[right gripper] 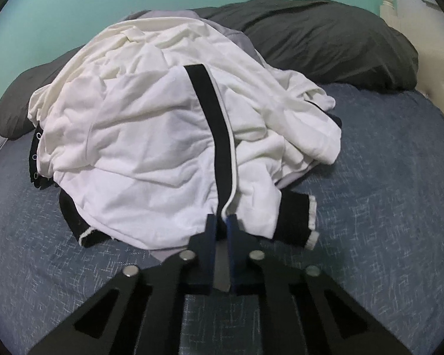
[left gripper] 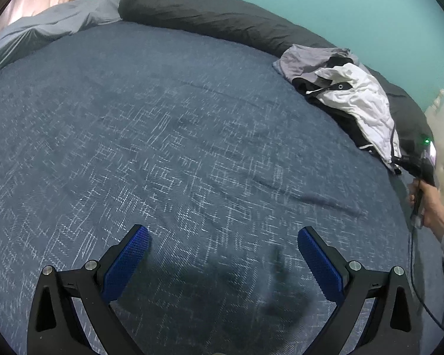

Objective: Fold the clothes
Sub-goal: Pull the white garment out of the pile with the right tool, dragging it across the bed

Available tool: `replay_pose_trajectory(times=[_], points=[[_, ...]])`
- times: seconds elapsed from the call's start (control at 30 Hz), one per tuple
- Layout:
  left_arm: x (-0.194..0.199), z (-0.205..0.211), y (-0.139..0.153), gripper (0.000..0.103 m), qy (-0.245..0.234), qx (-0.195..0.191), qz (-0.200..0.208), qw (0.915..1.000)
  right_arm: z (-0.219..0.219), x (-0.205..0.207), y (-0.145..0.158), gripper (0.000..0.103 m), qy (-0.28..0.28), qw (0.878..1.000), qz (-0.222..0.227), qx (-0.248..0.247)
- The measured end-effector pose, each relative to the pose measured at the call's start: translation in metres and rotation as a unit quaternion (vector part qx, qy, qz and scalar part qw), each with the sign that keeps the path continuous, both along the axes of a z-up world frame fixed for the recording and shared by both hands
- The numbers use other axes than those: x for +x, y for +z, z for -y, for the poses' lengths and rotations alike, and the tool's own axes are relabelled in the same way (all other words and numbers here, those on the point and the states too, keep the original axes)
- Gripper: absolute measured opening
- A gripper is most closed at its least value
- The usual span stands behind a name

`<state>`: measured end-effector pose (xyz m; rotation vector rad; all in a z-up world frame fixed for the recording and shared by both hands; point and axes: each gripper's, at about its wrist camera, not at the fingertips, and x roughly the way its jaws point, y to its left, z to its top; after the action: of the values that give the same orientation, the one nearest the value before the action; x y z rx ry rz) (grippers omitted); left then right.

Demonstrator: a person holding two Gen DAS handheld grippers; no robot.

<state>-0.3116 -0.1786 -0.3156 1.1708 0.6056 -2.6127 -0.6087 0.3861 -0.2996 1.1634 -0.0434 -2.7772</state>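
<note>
On the blue bedspread [right gripper: 384, 177] we find a heap of clothes [right gripper: 151, 136], topped by a white garment [right gripper: 127, 153] with a black stripe [right gripper: 213, 112] running down its front. Black fabric with white edging [right gripper: 299, 222] pokes out below it, and a grey piece [right gripper: 239, 38] shows behind the top. In the right wrist view the heap fills the middle and lies against a dark pillow [right gripper: 325, 38] at the back, below the teal wall [right gripper: 59, 9].

Our right gripper [right gripper: 221, 222] sits at the near edge of the heap, its fingers [right gripper: 210, 230] brought together on the lower hem of the white garment just where the stripe ends; the cloth is pinched between the blue pads.

In the left wrist view the heap [left gripper: 352, 94] lies far off to the right, near the pillow [left gripper: 210, 14]. Our left gripper [left gripper: 223, 244] hangs over bare bedspread [left gripper: 162, 118], well apart from the clothes, with its fingers [left gripper: 127, 263] spread wide and nothing between them. Its shadow falls on the cover just beneath. At the right edge of that view we see the right hand [left gripper: 429, 204] gripping its tool, and a cable [left gripper: 420, 281] trails down from it. A pale grey duvet [left gripper: 44, 32] is bunched at the far left corner of the bed.
</note>
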Motion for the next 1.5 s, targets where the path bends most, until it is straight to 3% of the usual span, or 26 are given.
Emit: replay_pose_trajectory(times=[0.23,0.8,1.2,1.5], points=[[-0.003,0.001,-0.004,0.103,0.002,0.002,0.002,1.0000,0.013,0.018,0.013,0.003,0.037,0.999,-0.021,-0.004],[0.010,-0.013,-0.005,0.103,-0.008,-0.003,0.016,0.9998,0.032,0.132,0.082,0.002,0.139,0.989,-0.040,-0.042],[0.022,-0.028,0.016,0.103,-0.008,0.032,0.003,0.9994,0.049,0.247,0.124,0.002,0.192,0.978,-0.038,-0.078],[0.052,-0.035,0.042,0.103,-0.011,0.029,-0.001,0.9995,0.059,0.329,0.135,0.002,0.224,0.970,-0.021,-0.093]])
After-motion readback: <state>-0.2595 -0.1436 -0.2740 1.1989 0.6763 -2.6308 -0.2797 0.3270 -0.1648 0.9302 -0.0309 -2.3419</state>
